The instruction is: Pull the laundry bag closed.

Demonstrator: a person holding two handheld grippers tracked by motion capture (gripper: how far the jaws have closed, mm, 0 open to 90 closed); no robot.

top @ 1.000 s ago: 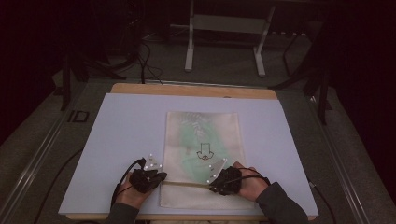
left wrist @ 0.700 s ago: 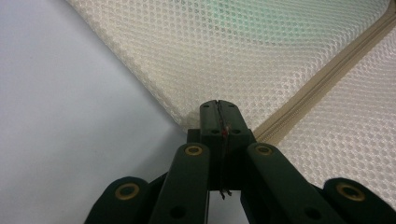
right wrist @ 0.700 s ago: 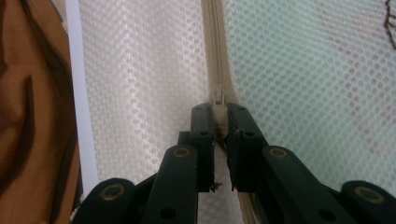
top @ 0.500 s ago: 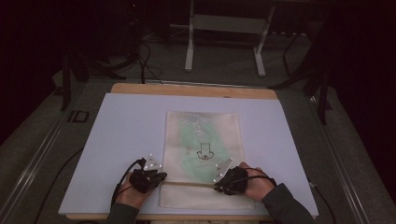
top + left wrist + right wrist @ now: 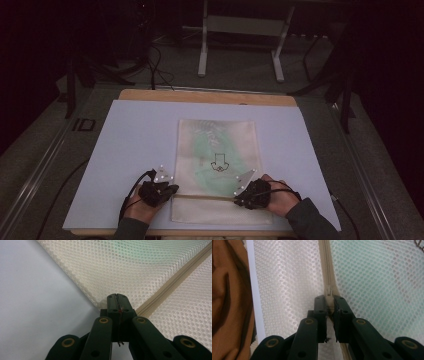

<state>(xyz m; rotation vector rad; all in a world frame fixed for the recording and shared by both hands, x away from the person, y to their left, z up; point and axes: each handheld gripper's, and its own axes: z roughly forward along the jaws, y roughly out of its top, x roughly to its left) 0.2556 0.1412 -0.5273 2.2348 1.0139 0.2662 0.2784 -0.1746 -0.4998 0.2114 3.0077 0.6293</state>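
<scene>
A flat, cream-coloured rectangular mesh pouch (image 5: 217, 165) lies on a pale lilac sheet (image 5: 130, 150) that covers a wooden desk (image 5: 205, 96), seen from above. The pouch sits near the middle of the sheet, its near edge close to the person's side. Something pale green shows through the mesh, with a small dark printed figure (image 5: 218, 163) on it. A beige zipper (image 5: 205, 197) runs across the pouch close to its near edge.

The left claw (image 5: 171, 189), held in the person's left hand (image 5: 137, 210), is at the left end of that zipper. In the left gripper view its jaws are clenched tight together at the pouch's left edge (image 5: 100, 305), where the zipper tape (image 5: 172, 280) meets the border; a thin bit of fabric seems to be pinched between them, though it is hard to be sure.

The right claw (image 5: 237, 200), held in the right hand (image 5: 280, 197), is at the zipper nearer the pouch's right side. In the right gripper view its jaws are grasping the small pale zipper pull (image 5: 329, 298). An orange-brown cloth (image 5: 227, 302) lies beyond the pouch's edge in that view.
</scene>
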